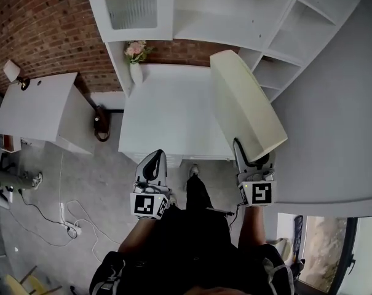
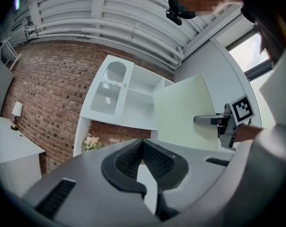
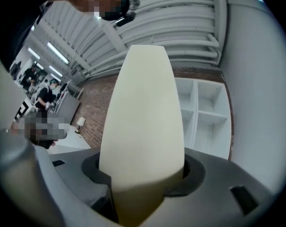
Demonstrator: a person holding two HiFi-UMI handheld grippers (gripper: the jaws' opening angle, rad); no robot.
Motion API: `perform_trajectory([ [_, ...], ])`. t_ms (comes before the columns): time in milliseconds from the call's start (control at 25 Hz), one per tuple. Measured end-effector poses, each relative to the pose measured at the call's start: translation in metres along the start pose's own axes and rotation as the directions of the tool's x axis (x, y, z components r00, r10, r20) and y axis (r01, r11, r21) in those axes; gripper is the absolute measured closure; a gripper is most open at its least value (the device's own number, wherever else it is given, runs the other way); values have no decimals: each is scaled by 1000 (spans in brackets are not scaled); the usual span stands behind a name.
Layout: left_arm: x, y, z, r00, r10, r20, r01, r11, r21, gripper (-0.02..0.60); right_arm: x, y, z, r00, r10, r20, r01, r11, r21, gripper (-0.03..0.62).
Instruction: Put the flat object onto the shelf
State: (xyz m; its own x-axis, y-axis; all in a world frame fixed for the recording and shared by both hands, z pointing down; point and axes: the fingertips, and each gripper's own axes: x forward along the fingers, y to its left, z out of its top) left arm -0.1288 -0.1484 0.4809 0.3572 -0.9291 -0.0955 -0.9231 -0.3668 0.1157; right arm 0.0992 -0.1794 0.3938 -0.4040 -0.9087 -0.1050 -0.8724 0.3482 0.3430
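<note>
Your flat object is a smooth, matte cream board with rounded corners and a thick edge. It is clamped at its near end between the jaws of your right gripper and tilts out over the plain white desk, short of the white shelf unit. Your left gripper has its ribbed black jaws closed together on nothing, and a rough red brick wall stands behind the furniture.

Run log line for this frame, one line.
right gripper: shut on cream board | left gripper: shut, empty | shelf: board not yet on it
</note>
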Motion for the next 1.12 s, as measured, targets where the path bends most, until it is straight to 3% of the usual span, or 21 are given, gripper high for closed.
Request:
perform_trajectory([
  [160, 31, 10, -4, 1000, 9, -5, -9, 1000, -5, 572, 44, -23, 3, 989, -43, -144, 4, 965, -261, 309],
  [240, 50, 13, -3, 1000, 12, -4, -12, 1000, -6, 572, 71, -34, 16, 993, -81, -91, 41, 927, -374, 309],
  [360, 77, 16, 0, 1000, 9, -11, -10, 1000, -12, 572, 112, -49, 43, 995, -99, 7, 82, 784, -616, 309],
  [480, 106, 24, 4, 1000, 17, -4, -17, 1000, -12, 572, 153, -66, 44, 990, -140, 10, 98, 640, -762, 309],
  [560, 125, 33, 4, 999, 33, -6, -33, 999, -17, 572, 181, -75, 33, 987, -158, -9, 84, 566, -820, 309],
  [640, 139, 40, 2, 998, 48, -30, -49, 999, -21, 572, 206, -80, 19, 986, -160, -37, 51, 515, -855, 309],
  [800, 157, 43, -2, 997, 64, -36, -64, 998, -14, 572, 242, -82, -8, 986, -141, -92, -20, 448, -894, 309],
  [1040, 183, 42, -4, 997, 68, -28, -69, 998, -10, 572, 288, -92, -55, 967, -152, -205, -126, 411, -903, 305],
  [1120, 191, 44, -5, 997, 73, -19, -73, 997, -10, 572, 303, -97, -70, 958, -170, -230, -151, 382, -912, 301],
])
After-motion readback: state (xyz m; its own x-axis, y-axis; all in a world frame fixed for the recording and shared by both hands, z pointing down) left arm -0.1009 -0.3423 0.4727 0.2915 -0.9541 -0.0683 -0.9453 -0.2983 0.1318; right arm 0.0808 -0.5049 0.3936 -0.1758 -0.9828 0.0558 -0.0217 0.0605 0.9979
